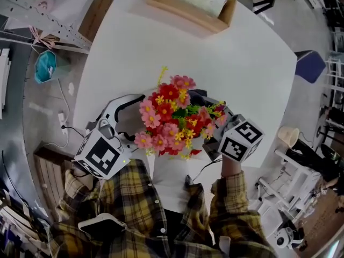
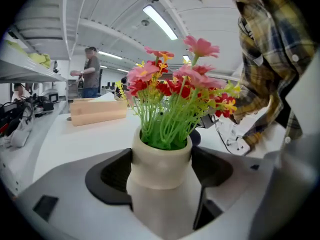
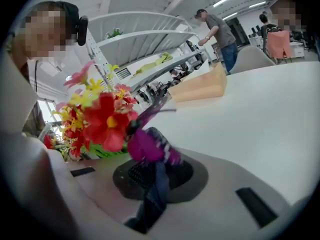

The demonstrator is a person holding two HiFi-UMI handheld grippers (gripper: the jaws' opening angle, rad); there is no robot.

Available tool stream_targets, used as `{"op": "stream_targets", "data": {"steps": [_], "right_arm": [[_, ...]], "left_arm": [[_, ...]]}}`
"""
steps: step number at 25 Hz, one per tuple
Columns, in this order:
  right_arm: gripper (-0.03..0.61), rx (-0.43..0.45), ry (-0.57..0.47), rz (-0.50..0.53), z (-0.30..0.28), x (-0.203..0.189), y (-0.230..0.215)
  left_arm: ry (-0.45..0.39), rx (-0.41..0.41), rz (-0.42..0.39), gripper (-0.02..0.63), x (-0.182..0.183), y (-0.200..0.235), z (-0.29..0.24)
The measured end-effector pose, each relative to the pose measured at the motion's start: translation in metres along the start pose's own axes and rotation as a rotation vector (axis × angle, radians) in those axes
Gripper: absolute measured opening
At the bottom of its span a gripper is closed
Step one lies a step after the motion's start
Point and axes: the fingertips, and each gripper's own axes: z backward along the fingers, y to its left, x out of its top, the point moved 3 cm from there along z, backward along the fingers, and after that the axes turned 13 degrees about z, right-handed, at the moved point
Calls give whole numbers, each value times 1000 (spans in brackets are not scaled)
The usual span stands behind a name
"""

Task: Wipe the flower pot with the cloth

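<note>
Your left gripper clamps the flower pot, your right gripper pinches the cloth (purple, bunched); rub hard and the flower pot could twist loose.

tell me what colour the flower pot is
The flower pot is plain cream, no pattern; it shows best in the left gripper view.

Table: flower pot at its near edge, flowers standing in it. Left gripper at the pot's left, one jaw against each side of the pot. Right gripper at the pot's right, just beside the flowers, cloth pinched between its jaws. Wooden tray on the table's far edge, behind the pot, well apart. Chair beyond the table's right edge.
</note>
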Motion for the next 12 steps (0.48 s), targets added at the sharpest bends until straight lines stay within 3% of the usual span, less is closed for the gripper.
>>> {"op": "stream_targets", "data": {"steps": [12], "right_arm": [[15, 237, 79, 86, -5, 19, -41]], "left_arm": [[126, -273, -154, 370, 26, 21, -29]]}}
